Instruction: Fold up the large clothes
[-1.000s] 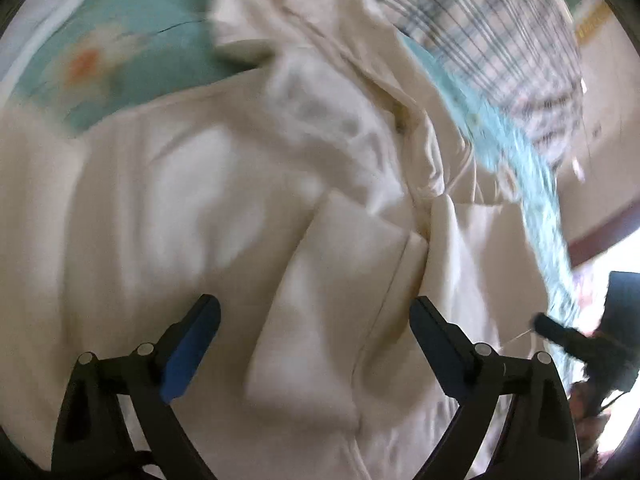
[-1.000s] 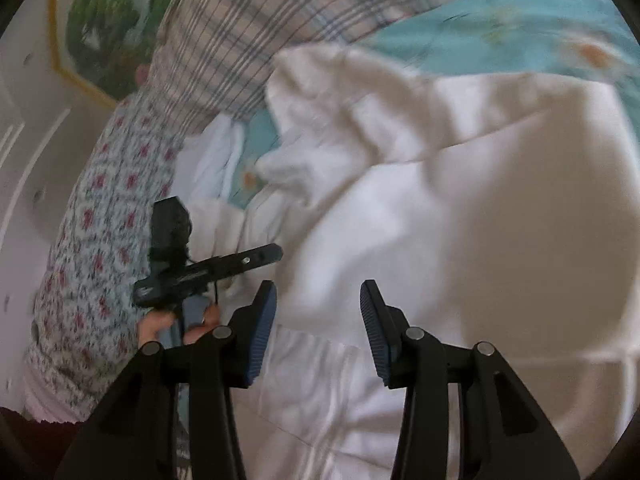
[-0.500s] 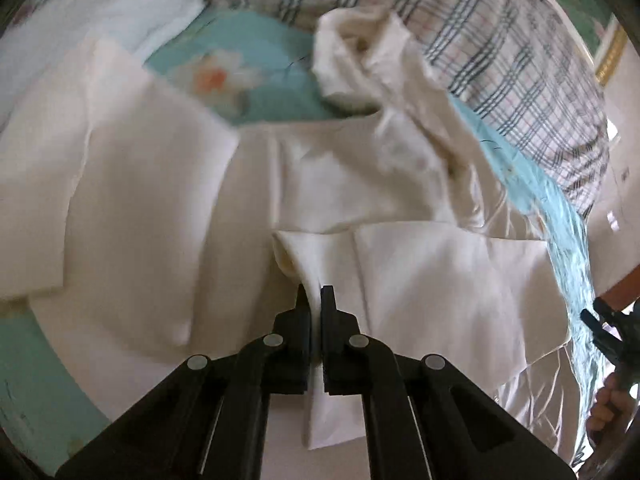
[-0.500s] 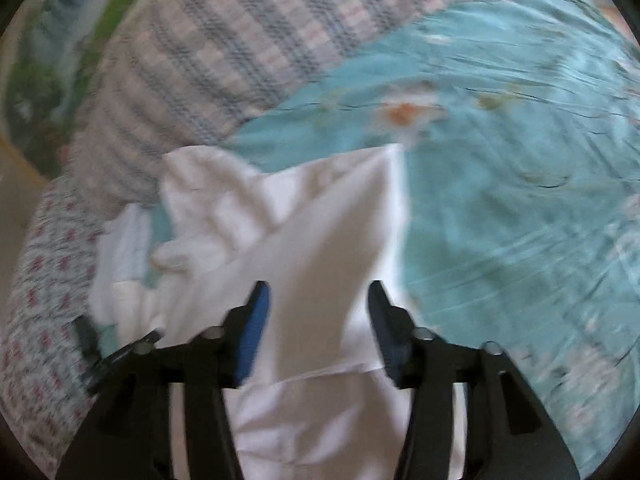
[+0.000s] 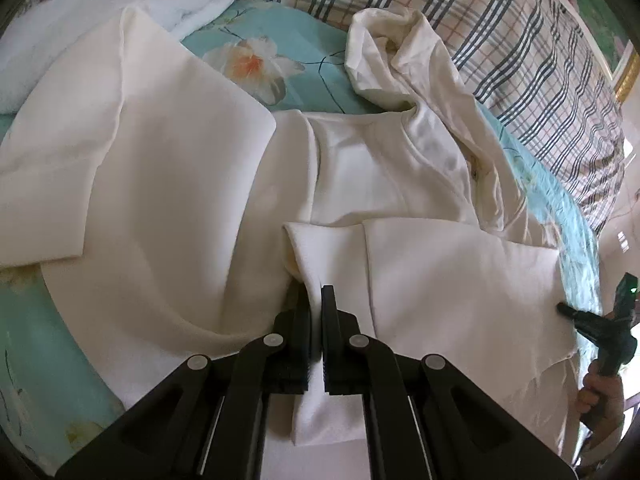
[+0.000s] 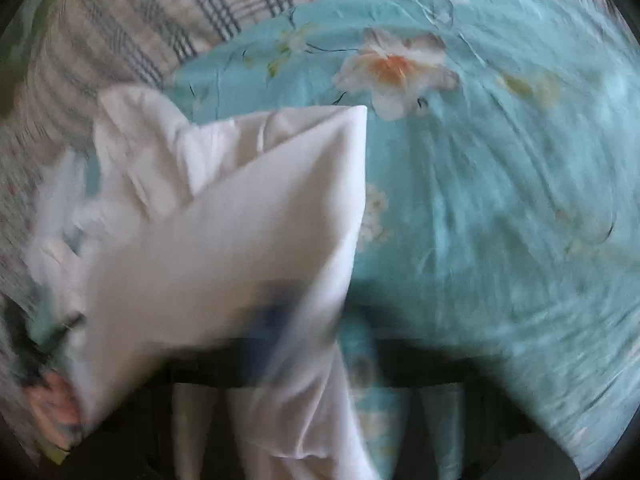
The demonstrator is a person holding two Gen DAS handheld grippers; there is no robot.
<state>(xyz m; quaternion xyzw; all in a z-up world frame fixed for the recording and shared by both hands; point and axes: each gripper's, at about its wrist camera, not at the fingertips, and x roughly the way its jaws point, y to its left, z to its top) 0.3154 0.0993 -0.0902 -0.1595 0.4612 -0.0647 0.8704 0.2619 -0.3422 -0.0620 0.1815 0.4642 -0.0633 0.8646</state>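
Our left gripper (image 5: 315,308) is clamped on a folded edge of the cream garment (image 5: 168,184), the cloth pinched between its two black fingers (image 5: 330,320) right at the tips. Ahead of those fingers the garment lies spread across the teal floral bedsheet (image 5: 280,36), one broad panel off to the left of the tool and a bunched collar or sleeve further ahead and to the right, up against the plaid pillow (image 5: 500,40). A white folded cloth (image 5: 100,12) sits far ahead to the left. Low at the right edge of this view we see our right hand (image 5: 604,388) gripping the handle of the other tool. In the right wrist view everything is smeared by motion: the garment (image 6: 224,240) hangs in front of the right gripper (image 6: 308,336), covering its fingers, so we cannot tell whether it is clenched or released. Beyond it lies bare bedsheet (image 6: 500,180).
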